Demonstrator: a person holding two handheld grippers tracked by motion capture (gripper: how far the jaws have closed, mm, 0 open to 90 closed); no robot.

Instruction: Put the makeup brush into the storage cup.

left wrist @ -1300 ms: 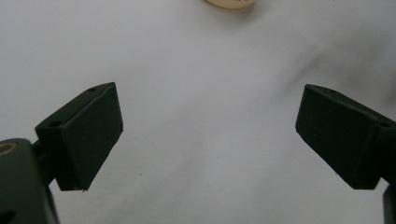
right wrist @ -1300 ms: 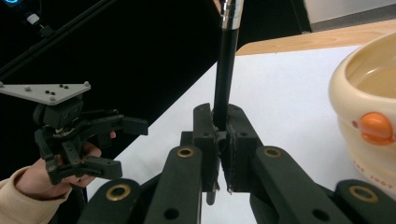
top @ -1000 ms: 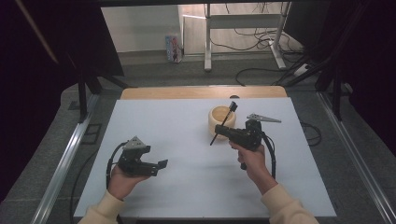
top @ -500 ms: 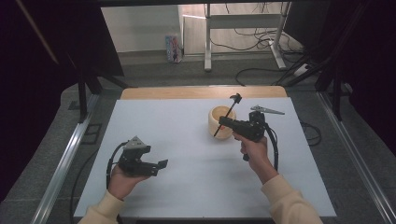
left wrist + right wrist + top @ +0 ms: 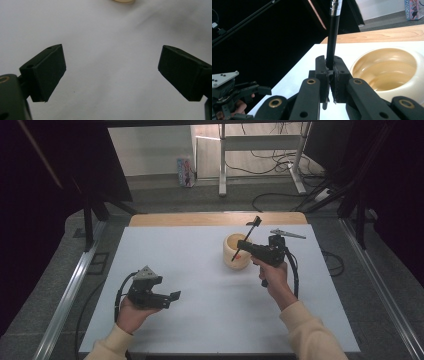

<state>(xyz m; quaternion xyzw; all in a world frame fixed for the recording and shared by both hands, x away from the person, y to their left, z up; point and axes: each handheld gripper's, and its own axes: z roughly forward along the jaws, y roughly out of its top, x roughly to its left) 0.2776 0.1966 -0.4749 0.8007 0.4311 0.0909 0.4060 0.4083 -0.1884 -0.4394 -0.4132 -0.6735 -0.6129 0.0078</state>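
Brush: thin black-handled brush with metal ferrule, held tilted above the table, just beside the cream bowl; lower end near the bowl's rim in the high view.
Right gripper: jaws closed tight on the brush handle, handle rising between them.
Bowl: cream, round, open-topped, standing on the white table toward the far side; interior glossy.
Left gripper: resting low at the table's near left, well apart from the bowl; jaws wide apart, nothing between them, white surface beneath.
Table: white sheet, wooden edge at the far side.
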